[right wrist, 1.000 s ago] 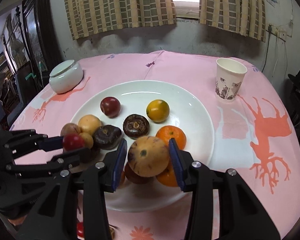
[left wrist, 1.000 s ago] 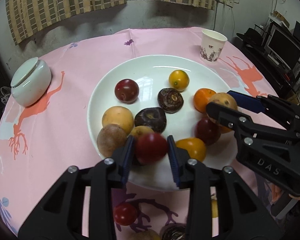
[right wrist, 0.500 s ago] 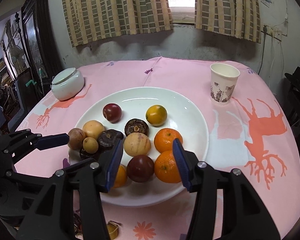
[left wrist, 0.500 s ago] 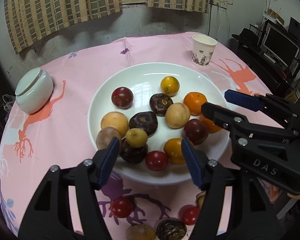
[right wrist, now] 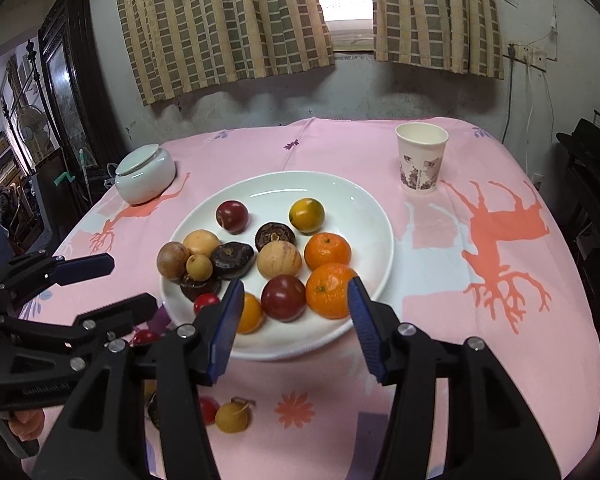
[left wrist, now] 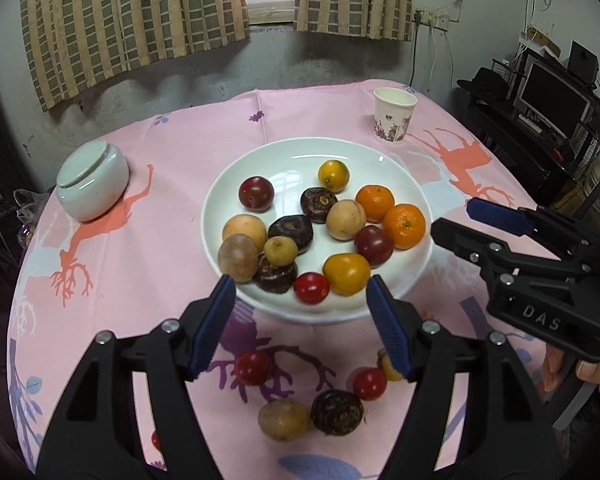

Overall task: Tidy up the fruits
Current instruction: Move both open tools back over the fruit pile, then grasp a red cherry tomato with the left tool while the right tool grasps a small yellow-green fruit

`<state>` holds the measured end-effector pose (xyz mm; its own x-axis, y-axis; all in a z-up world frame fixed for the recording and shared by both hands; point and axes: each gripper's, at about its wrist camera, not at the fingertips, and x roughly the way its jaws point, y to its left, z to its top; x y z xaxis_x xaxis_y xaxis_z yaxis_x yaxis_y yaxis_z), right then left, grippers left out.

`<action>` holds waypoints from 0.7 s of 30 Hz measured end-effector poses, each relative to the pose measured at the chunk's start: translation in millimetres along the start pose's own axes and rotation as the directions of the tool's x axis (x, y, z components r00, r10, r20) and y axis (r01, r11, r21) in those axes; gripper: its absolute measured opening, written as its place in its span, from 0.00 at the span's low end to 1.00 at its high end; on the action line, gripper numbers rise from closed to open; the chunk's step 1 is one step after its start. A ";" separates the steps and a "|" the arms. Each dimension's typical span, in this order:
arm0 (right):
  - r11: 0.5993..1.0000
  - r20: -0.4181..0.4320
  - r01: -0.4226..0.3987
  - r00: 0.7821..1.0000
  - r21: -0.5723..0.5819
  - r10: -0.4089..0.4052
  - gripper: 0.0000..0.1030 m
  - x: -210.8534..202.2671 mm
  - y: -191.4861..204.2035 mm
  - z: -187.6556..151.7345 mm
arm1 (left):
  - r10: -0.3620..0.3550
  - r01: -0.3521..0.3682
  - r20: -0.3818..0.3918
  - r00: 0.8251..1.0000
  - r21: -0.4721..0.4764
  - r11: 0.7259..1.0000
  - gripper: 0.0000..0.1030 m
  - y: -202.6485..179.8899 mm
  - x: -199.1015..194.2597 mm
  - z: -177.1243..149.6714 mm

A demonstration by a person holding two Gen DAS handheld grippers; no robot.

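Note:
A white plate [left wrist: 284,152] [right wrist: 376,216] on the pink tablecloth holds several fruits: oranges [left wrist: 404,226], plums, dark mangosteens, tan round fruits and a red cherry tomato [left wrist: 311,288]. Loose fruits lie on the cloth in front of the plate: two cherry tomatoes [left wrist: 253,367], a tan fruit [left wrist: 284,419] and a dark one [left wrist: 337,412]. My left gripper [left wrist: 300,324] is open and empty above the plate's near rim. My right gripper [right wrist: 296,324] is open and empty, also at the plate's near edge; it shows at the right in the left wrist view [left wrist: 456,220].
A white lidded ceramic jar [left wrist: 93,186] [right wrist: 145,174] stands at the back left. A paper cup [left wrist: 394,114] [right wrist: 421,158] stands at the back right. The table's edges fall off to dark furniture left and a desk with a monitor [left wrist: 552,96] right.
Both grippers opened and let go: the left released the cherry tomato, the right released the tan fruit, both now lying on the plate. Both grippers have pulled back and up.

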<state>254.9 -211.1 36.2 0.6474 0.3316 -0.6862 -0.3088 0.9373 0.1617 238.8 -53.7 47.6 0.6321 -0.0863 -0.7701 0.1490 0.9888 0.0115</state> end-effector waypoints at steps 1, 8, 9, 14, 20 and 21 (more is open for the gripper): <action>1.000 -0.004 0.005 1.000 0.007 -0.004 0.53 -4.9 0.2 -2.3 | 0.002 -0.002 0.003 1.000 -0.001 1.000 0.68 1.7 -5.6 -3.1; 0.998 0.005 0.029 1.000 0.060 -0.029 0.65 -39.5 4.3 -21.8 | 0.043 -0.043 0.040 0.998 -0.003 0.999 0.72 19.2 -43.7 -26.6; 0.998 0.005 0.022 1.000 0.067 -0.023 0.65 -43.4 5.5 -26.7 | 0.051 -0.050 0.048 0.998 -0.004 0.999 0.73 23.0 -49.5 -31.4; 0.993 -0.043 0.014 0.999 0.113 -0.010 0.65 -46.3 12.3 -52.9 | 0.075 -0.073 0.047 0.996 -0.041 0.996 0.75 45.9 -68.2 -58.7; 0.993 -0.084 0.014 0.996 0.115 -0.005 0.65 -42.0 23.8 -76.6 | 0.115 -0.114 0.021 0.993 -0.049 0.992 0.75 66.7 -71.9 -91.5; 0.993 -0.085 0.009 0.996 0.117 0.001 0.65 -41.8 24.6 -79.0 | 0.120 -0.119 0.019 0.993 -0.050 0.992 0.75 69.9 -71.1 -96.2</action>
<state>165.2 -210.4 12.9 0.5853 0.3220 -0.7441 -0.2193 0.9464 0.2371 131.1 33.3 41.8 0.6595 0.0308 -0.7510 0.0344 0.9969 0.0711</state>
